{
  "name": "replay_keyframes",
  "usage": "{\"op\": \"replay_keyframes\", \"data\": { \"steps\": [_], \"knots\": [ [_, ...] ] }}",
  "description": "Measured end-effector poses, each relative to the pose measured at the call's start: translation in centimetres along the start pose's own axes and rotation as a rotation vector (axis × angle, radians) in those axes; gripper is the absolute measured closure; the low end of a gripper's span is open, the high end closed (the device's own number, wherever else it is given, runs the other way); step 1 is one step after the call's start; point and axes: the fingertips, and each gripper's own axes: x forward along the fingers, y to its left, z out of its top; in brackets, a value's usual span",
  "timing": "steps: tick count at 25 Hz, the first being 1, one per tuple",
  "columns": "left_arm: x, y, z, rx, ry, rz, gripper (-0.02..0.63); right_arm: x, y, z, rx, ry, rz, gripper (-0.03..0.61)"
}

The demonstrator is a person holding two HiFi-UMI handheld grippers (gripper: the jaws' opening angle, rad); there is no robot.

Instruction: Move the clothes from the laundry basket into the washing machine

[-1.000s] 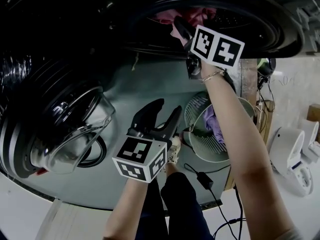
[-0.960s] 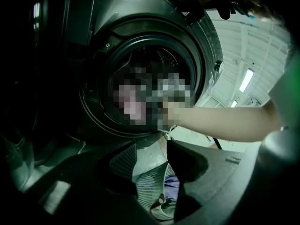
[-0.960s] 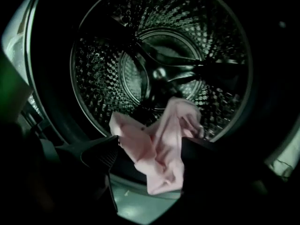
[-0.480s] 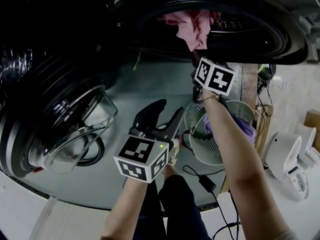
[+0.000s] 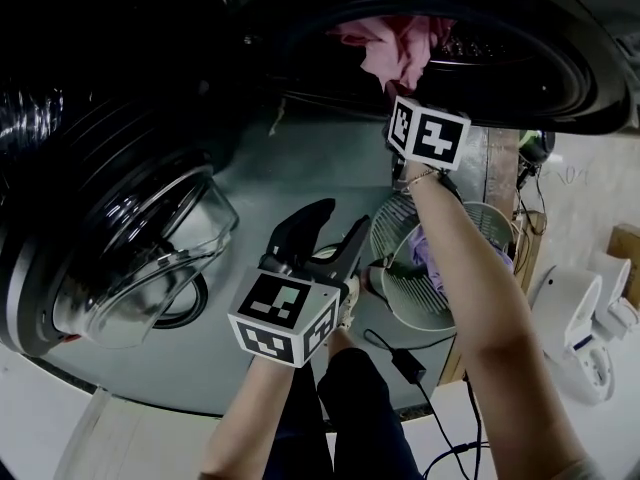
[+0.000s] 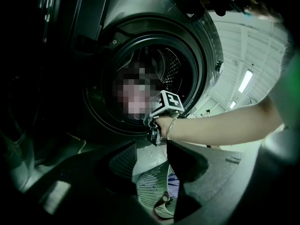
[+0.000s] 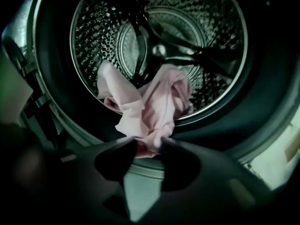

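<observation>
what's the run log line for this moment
right hand-held gripper: jaws just closing, pinching pink garment at drum rim | left hand-held gripper: open, empty | laundry basket: purple cloth inside

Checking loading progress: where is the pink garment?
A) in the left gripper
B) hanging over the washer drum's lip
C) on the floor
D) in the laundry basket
B: the pink garment spills out of the drum over its lip, its lower fold pinched between the jaws of the right gripper, which have just been closing on it.
</observation>
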Motion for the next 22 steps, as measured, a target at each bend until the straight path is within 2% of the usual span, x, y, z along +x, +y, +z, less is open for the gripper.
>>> {"op": "replay_keyframes", "data": {
  "steps": [1, 2, 4, 8, 9, 11, 12, 13, 16, 17, 19, 22],
  "knots": [
    [0.0, 0.0, 0.0, 0.002, 0.001, -0.001, 0.405, 0.4, 0.2, 0.1, -0.011, 0.028, 0.009, 0.444],
    [-0.1, -0.1, 0.1, 0.003, 0.001, -0.002, 0.407, 0.6, 0.4, 0.3, -0.029, 0.049, 0.017, 0.509],
    [-0.2, -0.2, 0.2, 0.001, -0.005, -0.003, 0.405, 0.5, 0.9, 1.9, -0.065, 0.016, 0.036, 0.518],
    [-0.8, -0.2, 0.1, 0.001, -0.013, 0.002, 0.407, -1.0, 2.1, 8.5, -0.098, -0.231, 0.089, 0.52],
    [-1.0, -0.2, 0.1, 0.001, -0.011, 0.004, 0.406, -1.1, 2.3, 9.7, -0.103, -0.259, 0.096, 0.52],
    [-1.1, -0.2, -0.2, 0.0, -0.005, 0.005, 0.407, -0.4, 2.4, 10.6, -0.089, -0.236, 0.101, 0.522],
    [-1.1, -0.3, -0.3, 0.0, -0.002, 0.004, 0.406, 0.1, 2.2, 10.3, -0.077, -0.197, 0.097, 0.511],
    [-1.1, -0.4, -0.4, 0.001, 0.001, 0.002, 0.407, 0.5, 2.0, 9.8, -0.068, -0.157, 0.092, 0.465],
    [-1.1, -0.7, -0.7, 0.004, 0.006, -0.004, 0.407, 0.6, 1.7, 8.3, -0.048, -0.099, 0.098, 0.258],
    [-1.1, -0.7, -0.7, 0.005, 0.008, -0.004, 0.407, 0.2, 1.7, 8.0, -0.036, -0.1, 0.106, 0.215],
    [-0.9, -0.8, -0.6, 0.013, 0.014, -0.006, 0.405, -1.0, 1.8, 7.7, -0.008, -0.121, 0.131, 0.196],
    [-0.8, -1.4, -0.1, 0.039, 0.031, -0.018, 0.405, -4.8, 2.2, 7.6, 0.01, -0.194, 0.206, 0.205]
  ]
}}
